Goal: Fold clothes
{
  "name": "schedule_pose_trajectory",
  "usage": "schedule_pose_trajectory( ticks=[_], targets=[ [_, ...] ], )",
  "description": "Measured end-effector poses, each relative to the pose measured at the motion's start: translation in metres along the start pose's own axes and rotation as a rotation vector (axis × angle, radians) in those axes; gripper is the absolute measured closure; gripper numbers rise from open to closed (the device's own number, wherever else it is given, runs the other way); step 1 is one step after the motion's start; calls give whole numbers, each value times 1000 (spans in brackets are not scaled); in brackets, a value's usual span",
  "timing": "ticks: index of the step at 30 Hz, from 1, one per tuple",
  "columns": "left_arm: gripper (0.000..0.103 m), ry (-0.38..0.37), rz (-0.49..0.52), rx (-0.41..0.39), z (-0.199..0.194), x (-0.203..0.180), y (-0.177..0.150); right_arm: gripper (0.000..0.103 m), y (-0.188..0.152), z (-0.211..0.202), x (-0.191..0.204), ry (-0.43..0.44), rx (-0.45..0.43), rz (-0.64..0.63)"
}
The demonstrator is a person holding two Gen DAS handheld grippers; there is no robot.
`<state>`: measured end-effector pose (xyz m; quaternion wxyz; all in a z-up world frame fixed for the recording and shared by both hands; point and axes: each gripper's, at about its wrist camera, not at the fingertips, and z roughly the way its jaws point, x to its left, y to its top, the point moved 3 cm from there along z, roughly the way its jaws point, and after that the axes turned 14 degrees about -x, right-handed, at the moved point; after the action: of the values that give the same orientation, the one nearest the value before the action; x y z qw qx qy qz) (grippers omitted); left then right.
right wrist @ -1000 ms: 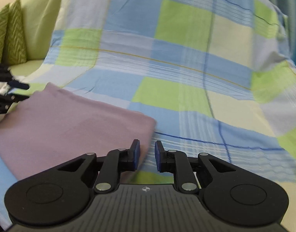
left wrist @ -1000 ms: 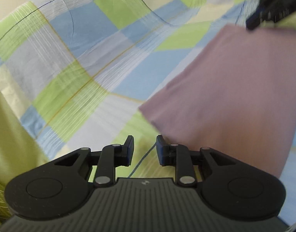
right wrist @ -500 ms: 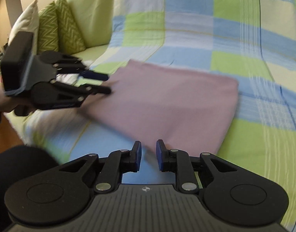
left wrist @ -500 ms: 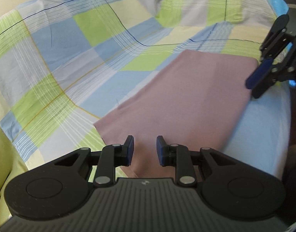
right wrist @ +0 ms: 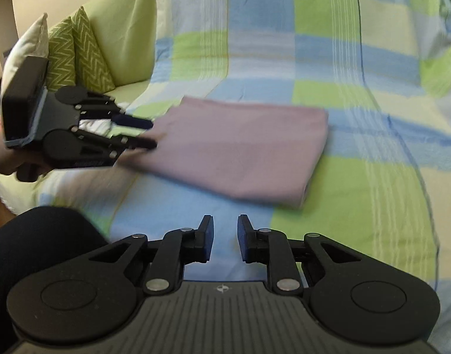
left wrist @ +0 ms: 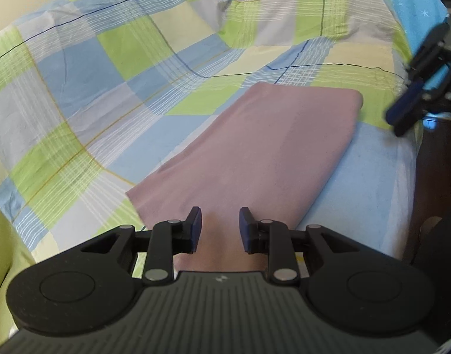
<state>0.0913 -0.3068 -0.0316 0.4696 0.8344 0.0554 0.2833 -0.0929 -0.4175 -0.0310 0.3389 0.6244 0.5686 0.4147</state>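
A mauve cloth lies folded into a flat rectangle on the checked sheet. My left gripper hovers over the cloth's near short edge, open, with cloth showing below the gap but nothing pinched. In the right wrist view the same cloth sits mid-frame, and the left gripper reaches its left edge with fingers apart. My right gripper is open and empty over the sheet, a short way in front of the cloth's long edge. The left wrist view shows the right gripper past the cloth's far right corner.
The blue, green and cream checked sheet drapes over a green sofa. Zigzag green cushions and a white cushion stand at the left end. A person's dark-clothed knee is near the front edge. Blue starred fabric hangs behind.
Both grippers have drawn back from the cloth, which now lies folded and still. The right gripper has moved off its far corner. Neither gripper's opening has changed.
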Motion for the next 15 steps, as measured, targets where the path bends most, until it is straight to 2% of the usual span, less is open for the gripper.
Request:
schedule_pose_trajectory(
  ticks=[4, 8, 9, 10, 11, 15],
  targets=[
    [79, -6, 31, 2, 6, -6, -2, 81, 16, 20, 7, -5, -33, -94],
    [78, -8, 17, 3, 6, -3, -4, 82, 10, 47, 6, -16, 27, -127],
    [77, -8, 15, 4, 6, -1, -5, 85, 8, 49, 5, -18, 36, -120],
    [77, -8, 10, 3, 6, 0, -6, 99, 5, 47, 4, -18, 45, -102],
    [77, -7, 4, 3, 6, 2, -7, 103, 3, 42, 3, -8, 65, -79],
    [76, -3, -14, -3, 3, 5, -10, 103, -22, 14, 14, 13, 147, -91]
  ],
)
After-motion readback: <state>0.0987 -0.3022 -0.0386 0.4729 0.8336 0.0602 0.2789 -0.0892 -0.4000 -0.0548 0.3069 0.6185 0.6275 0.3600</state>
